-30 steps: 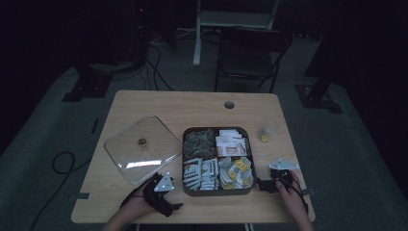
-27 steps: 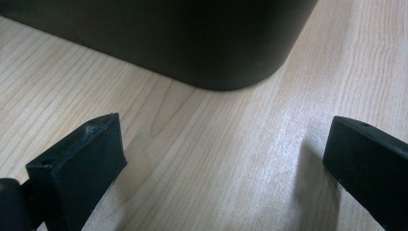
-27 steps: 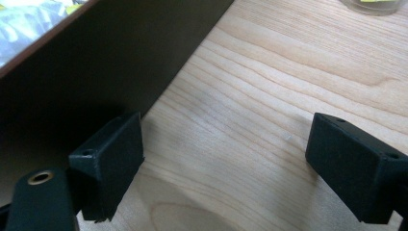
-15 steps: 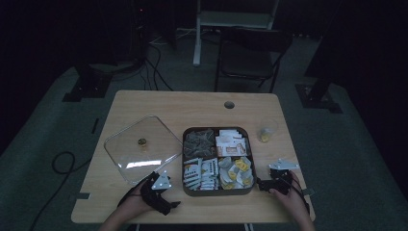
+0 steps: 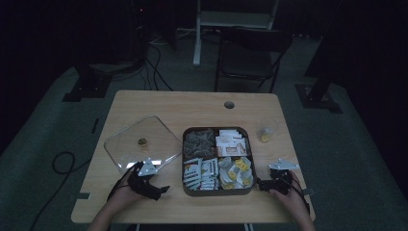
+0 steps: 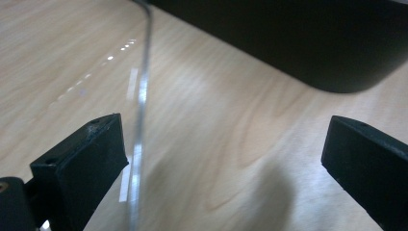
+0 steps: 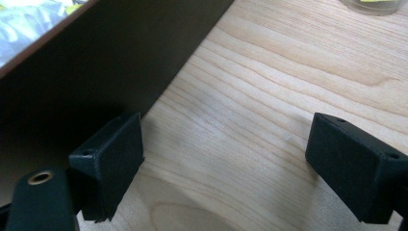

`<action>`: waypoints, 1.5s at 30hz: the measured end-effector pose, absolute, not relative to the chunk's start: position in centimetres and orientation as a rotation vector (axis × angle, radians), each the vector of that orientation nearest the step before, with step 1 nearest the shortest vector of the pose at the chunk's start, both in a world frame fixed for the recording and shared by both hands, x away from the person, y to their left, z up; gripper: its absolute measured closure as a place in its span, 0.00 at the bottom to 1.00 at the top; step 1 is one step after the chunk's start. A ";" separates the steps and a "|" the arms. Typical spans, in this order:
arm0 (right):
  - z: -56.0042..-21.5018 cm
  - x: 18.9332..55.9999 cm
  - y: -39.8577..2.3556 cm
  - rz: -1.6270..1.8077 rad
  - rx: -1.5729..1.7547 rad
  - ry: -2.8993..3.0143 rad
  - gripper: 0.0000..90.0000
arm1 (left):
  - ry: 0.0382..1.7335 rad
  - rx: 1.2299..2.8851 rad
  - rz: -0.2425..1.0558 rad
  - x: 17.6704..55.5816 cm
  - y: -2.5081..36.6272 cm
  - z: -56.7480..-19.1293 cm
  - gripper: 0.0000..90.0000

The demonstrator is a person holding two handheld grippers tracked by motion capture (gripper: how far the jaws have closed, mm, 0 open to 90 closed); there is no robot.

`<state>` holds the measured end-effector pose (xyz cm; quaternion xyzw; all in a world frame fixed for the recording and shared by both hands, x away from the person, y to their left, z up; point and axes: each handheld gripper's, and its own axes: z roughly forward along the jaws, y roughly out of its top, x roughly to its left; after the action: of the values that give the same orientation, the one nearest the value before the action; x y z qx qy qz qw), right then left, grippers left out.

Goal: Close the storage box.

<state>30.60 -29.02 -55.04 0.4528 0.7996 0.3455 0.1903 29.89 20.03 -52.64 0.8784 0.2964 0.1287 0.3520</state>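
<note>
Comparing with a second earlier, left gripper [image 5: 155, 188] had slid toward 6 o'clock, off the clear lid [image 5: 139, 143]; lid rim sat just inside its left jaw. Both claws gaped wide, holding nothing; right gripper [image 5: 263, 184] was parked at 3 o'clock of the snack box [image 5: 188, 192], so lid pickup looked pending.

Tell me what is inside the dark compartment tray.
The tray holds four compartments of small packets: dark ones, white ones, white sachets and yellow-white ones. Anything beneath them is covered.

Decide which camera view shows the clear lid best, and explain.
The high view: the whole clear lid lies flat beside the tray. The left gripper view catches just its edge by one jaw. The right gripper view faces the tray wall.
</note>
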 end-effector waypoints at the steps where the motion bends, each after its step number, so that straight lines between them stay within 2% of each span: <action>1: -55.0 30.6 -29.0 0.970 1.273 2.247 0.14 | 0.781 2.268 0.342 30.1 20.3 -52.6 0.03; 18: -55.0 30.6 -29.0 0.970 1.272 2.247 0.14 | 0.987 2.172 0.457 33.0 22.9 -52.6 0.03; 29: -55.0 30.6 -29.0 0.970 1.272 2.247 0.14 | 1.110 2.068 0.588 35.1 23.8 -52.3 0.05; 45: -55.0 30.6 -29.0 0.970 1.272 2.246 0.14 | 1.251 2.030 0.593 38.5 25.1 -52.8 0.08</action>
<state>30.61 -29.02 -55.04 0.4528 0.7996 0.3454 0.1906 38.48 25.12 -52.85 0.7782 0.4795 0.2273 0.3358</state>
